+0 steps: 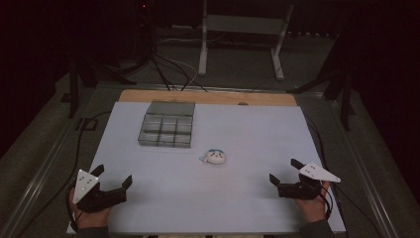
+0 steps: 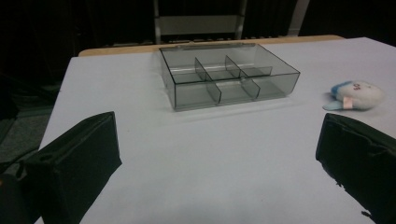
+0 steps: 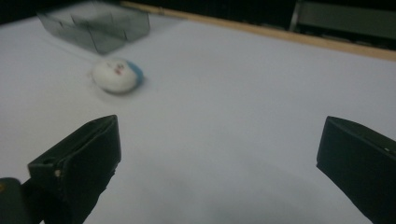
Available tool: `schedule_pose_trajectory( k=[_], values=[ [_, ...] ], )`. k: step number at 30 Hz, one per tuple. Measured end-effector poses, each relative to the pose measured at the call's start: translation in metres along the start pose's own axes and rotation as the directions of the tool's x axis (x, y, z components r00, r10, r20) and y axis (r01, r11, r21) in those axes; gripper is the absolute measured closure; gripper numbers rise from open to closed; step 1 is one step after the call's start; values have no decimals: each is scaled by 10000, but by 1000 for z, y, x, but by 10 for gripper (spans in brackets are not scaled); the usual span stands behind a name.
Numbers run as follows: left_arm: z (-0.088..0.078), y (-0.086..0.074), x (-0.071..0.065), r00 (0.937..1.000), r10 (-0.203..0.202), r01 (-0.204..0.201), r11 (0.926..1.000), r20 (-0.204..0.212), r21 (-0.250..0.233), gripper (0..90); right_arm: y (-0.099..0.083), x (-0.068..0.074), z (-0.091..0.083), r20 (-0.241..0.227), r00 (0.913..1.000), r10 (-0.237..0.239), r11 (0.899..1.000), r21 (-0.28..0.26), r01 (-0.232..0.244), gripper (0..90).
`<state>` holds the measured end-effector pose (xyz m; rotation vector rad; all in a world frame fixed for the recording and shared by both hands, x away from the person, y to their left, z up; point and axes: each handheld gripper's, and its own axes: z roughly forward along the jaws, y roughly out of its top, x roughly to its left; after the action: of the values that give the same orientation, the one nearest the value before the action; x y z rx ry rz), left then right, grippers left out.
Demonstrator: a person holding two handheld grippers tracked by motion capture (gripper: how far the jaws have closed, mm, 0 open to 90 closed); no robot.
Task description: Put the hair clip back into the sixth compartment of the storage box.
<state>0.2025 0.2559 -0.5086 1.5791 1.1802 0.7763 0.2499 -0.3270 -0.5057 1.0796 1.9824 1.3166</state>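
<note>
A small white and blue plush toy (image 1: 214, 156) lies near the middle of the white table top (image 1: 247, 198), just in front and right of a clear divided box (image 1: 166, 124). The left gripper view has the box (image 2: 227, 74) straight ahead and the toy (image 2: 356, 95) at the right. My left gripper (image 1: 113, 175) rests open at the near left with nothing between its jaws. At the near right my right gripper (image 1: 285, 170) is open too, and its view has the toy (image 3: 117, 74) ahead to the left, before the box (image 3: 95, 28).
Cables (image 1: 171, 69) and a grey metal stand (image 1: 242, 34) lie on the dark floor behind the table. A wooden strip (image 1: 208, 96) runs along the table's far edge. Dark tripod legs (image 1: 344, 84) stand at the right, and a metal rail (image 1: 44, 168) flanks the left side.
</note>
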Motion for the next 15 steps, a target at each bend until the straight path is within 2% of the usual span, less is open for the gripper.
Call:
schedule_pose_trajectory(
  k=[2, 6, 11, 13, 15],
  values=[
    [0, 0, 0, 10000, -61, 61, 10000, 2, -19, 7, 0, -1, -2, -39, 9999, 96, 9999, -135, -96, 0],
    [0, 1, 2, 9998, -215, 215, 9997, -51, 151, 7, 0, -4, -6, -476, 9979, 444, 9966, -674, -476, 0],
    [1, 9, 3, 9992, -410, 411, 9989, -20, 219, 7, 0, -6, -7, -637, 9952, 739, 9948, -652, -780, 0],
    [1, 12, 1, 9992, -394, 395, 9989, -46, 245, 7, -1, -7, -7, -964, 9904, 990, 9924, -633, -1054, 0],
    [3, 15, -1, 9993, -368, 367, 9989, 33, 294, 7, -1, -7, -7, -999, 9898, 1012, 9923, -607, -1076, 0]
  ],
)
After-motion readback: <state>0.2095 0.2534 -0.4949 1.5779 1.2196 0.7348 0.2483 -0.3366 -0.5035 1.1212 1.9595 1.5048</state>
